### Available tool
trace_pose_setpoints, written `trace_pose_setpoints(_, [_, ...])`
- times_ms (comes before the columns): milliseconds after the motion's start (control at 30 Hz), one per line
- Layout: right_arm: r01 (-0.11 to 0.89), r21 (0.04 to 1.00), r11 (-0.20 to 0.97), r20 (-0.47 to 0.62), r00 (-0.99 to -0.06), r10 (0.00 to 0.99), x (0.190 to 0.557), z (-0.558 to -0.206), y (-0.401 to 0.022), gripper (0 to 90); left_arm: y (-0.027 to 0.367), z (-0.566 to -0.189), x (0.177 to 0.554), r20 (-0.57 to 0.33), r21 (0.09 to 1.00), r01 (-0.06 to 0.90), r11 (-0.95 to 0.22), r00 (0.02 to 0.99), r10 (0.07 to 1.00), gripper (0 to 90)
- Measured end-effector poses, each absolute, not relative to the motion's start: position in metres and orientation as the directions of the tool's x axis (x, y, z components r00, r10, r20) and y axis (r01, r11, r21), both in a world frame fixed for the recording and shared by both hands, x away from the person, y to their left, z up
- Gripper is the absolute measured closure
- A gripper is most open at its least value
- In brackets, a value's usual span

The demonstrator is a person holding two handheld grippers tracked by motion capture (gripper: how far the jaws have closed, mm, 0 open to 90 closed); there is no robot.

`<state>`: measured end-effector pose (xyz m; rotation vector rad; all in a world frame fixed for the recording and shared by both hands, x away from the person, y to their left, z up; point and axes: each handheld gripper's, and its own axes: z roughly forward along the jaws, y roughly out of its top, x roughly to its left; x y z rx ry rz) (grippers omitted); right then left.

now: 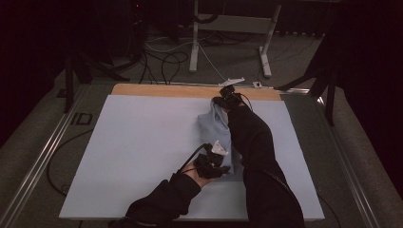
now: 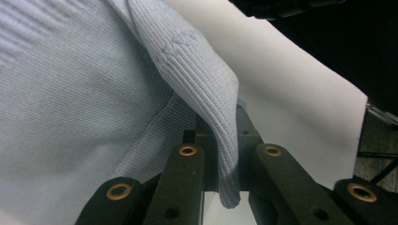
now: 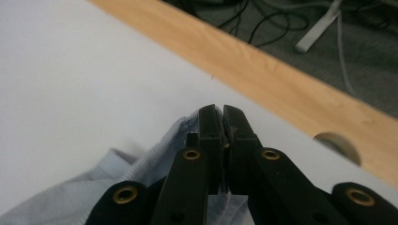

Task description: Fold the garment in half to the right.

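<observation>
High view, pale blue knit garment on white surface, left claw pinching its 6 o'clock edge, right claw pinching its 12 o'clock end

Both forearms wear loose black sleeves reaching to the wrists. Each hand carries a black tool: the left tool has a pale grey three-cornered plate on top and a thin black cable looping back toward the sleeve, and the right tool trails a dark cable too. Seen close, the jaws are matte black bars with brass-ringed holes along flat linkage arms.
</observation>
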<state>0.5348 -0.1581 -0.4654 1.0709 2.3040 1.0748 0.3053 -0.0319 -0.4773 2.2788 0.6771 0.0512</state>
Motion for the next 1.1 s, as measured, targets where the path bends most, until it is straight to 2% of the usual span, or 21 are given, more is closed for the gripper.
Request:
trace_pose_setpoints(367, [0.466, 0.795, 0.388, 0.010, -0.651, 0.759, 0.537, -0.469, -0.174, 85.6, -0.051, -0.491, 0.312, -0.150, 0.640, 0.469, -0.608, 0.853, 0.500, 86.2])
trace_pose_setpoints(400, [0.482, 0.789, 0.382, 0.036, -0.656, 0.754, 0.538, -0.471, -0.177, 79.6, -0.052, -0.492, 0.312, -0.152, 0.640, 0.474, -0.605, 0.850, 0.505, 86.2])
trace_pose_setpoints(500, [0.493, 0.776, 0.393, 0.039, -0.660, 0.751, 0.538, -0.472, -0.178, 75.1, -0.055, -0.495, 0.312, -0.146, 0.638, 0.476, -0.605, 0.847, 0.511, 86.2])
trace_pose_setpoints(533, [0.496, 0.775, 0.390, 0.043, -0.659, 0.751, 0.537, -0.472, -0.179, 69.6, -0.056, -0.495, 0.312, -0.145, 0.634, 0.476, -0.609, 0.847, 0.512, 86.1])
trace_pose_setpoints(567, [0.517, 0.771, 0.372, 0.065, -0.645, 0.761, 0.537, -0.471, -0.183, 60.4, -0.057, -0.497, 0.313, -0.152, 0.632, 0.485, -0.605, 0.843, 0.517, 86.1])
trace_pose_setpoints(600, [0.517, 0.771, 0.372, 0.065, -0.645, 0.761, 0.537, -0.471, -0.183, 60.4, -0.057, -0.497, 0.313, -0.152, 0.632, 0.485, -0.605, 0.843, 0.517, 86.1])
trace_pose_setpoints(633, [0.534, 0.758, 0.374, 0.071, -0.638, 0.767, 0.537, -0.467, -0.188, 50.7, -0.058, -0.497, 0.314, -0.149, 0.628, 0.486, -0.608, 0.842, 0.518, 86.1])
trace_pose_setpoints(667, [0.534, 0.758, 0.374, 0.071, -0.638, 0.767, 0.537, -0.467, -0.188, 50.7, -0.059, -0.498, 0.314, -0.144, 0.628, 0.482, -0.611, 0.843, 0.518, 86.1])
trace_pose_setpoints(700, [0.544, 0.750, 0.376, 0.066, -0.627, 0.776, 0.534, -0.462, -0.196, 43.2, -0.059, -0.500, 0.316, -0.142, 0.626, 0.482, -0.613, 0.843, 0.518, 86.0])
trace_pose_setpoints(900, [0.554, 0.753, 0.355, 0.072, -0.606, 0.792, 0.518, -0.454, -0.212, 34.0, -0.062, -0.505, 0.317, -0.167, 0.637, 0.486, -0.598, 0.844, 0.509, 84.4])
trace_pose_setpoints(967, [0.560, 0.749, 0.353, 0.074, -0.600, 0.796, 0.509, -0.454, -0.216, 29.0, -0.065, -0.504, 0.316, -0.180, 0.650, 0.479, -0.590, 0.851, 0.494, 76.2])
trace_pose_setpoints(1033, [0.564, 0.747, 0.353, 0.077, -0.600, 0.796, 0.507, -0.454, -0.216, 26.8, -0.068, -0.503, 0.313, -0.180, 0.654, 0.459, -0.601, 0.866, 0.466, 74.3])
trace_pose_setpoints(1100, [0.562, 0.752, 0.344, 0.085, -0.600, 0.796, 0.503, -0.452, -0.217, 23.1, -0.073, -0.502, 0.309, -0.197, 0.653, 0.442, -0.615, 0.883, 0.426, 66.9])
